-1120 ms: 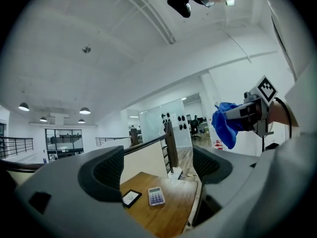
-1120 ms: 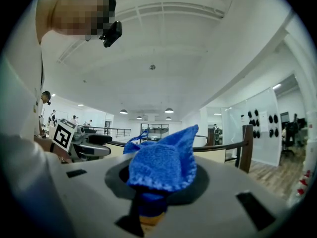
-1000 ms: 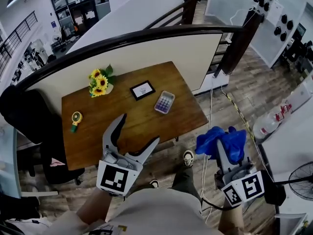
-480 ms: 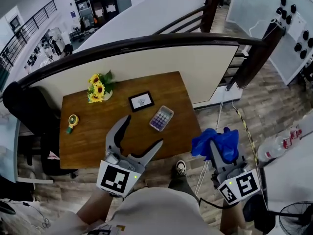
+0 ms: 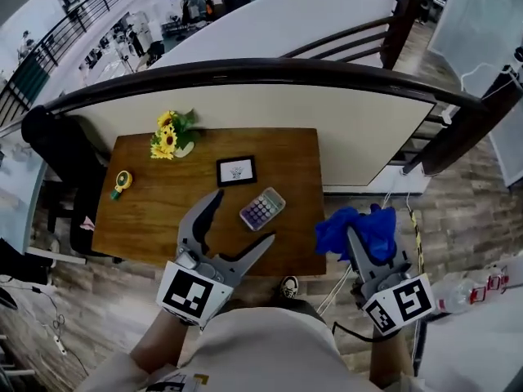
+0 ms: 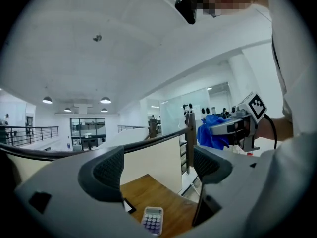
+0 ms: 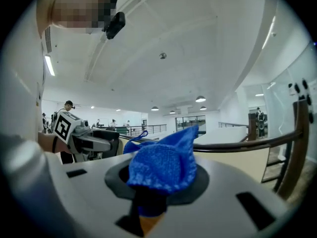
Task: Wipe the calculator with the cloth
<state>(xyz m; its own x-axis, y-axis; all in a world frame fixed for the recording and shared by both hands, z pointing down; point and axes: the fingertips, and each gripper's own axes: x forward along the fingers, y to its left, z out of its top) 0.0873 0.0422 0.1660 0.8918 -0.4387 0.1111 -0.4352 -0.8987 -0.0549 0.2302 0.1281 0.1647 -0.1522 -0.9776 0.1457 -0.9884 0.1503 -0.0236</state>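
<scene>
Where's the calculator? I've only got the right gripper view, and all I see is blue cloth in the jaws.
Observer: The calculator lies on the wooden table, near its front edge, just in front of a small picture frame.
Operator: Is the left gripper holding anything?
Observer: No. The left gripper is empty, with its jaws wide apart.
Operator: Is the cloth over the table?
Observer: No. In the head view the cloth, held in the right gripper, shows off the table's right front corner, over the floor.
</scene>
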